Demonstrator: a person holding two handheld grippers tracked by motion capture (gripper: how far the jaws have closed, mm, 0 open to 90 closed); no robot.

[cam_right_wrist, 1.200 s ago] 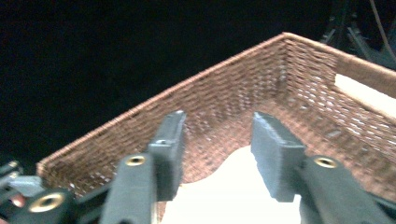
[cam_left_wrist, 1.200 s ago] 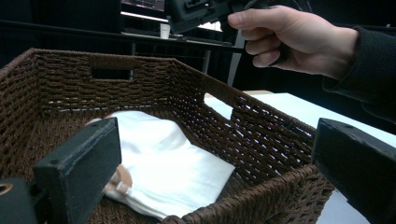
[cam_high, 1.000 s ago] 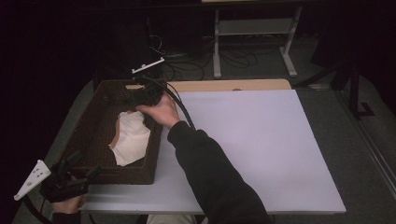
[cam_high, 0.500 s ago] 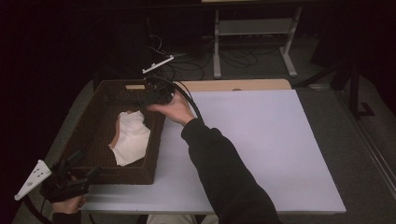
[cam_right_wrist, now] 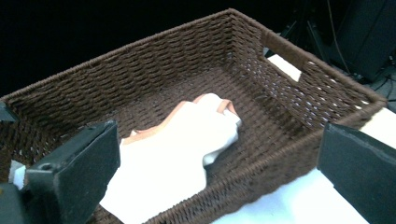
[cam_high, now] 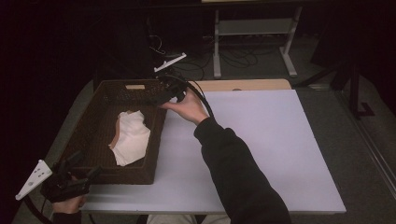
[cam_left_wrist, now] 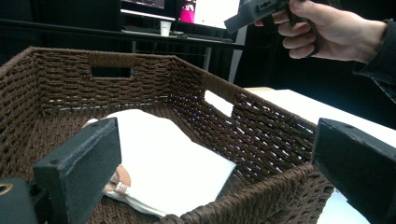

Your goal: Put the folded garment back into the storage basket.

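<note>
The white cloth (cam_left_wrist: 163, 163) in the woven basket (cam_left_wrist: 261, 135) is partly hidden behind the near black jaw in the left gripper view. A tan layer (cam_high: 115, 135) under the cloth shows just as an edge. The person's right hand (cam_left_wrist: 336, 32) is cut off at the top edge.

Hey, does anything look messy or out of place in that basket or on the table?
Only mildly: the white cloth lies crumpled in the wicker basket, an orange-tan edge showing. Nothing looks spilled or damaged.
</note>
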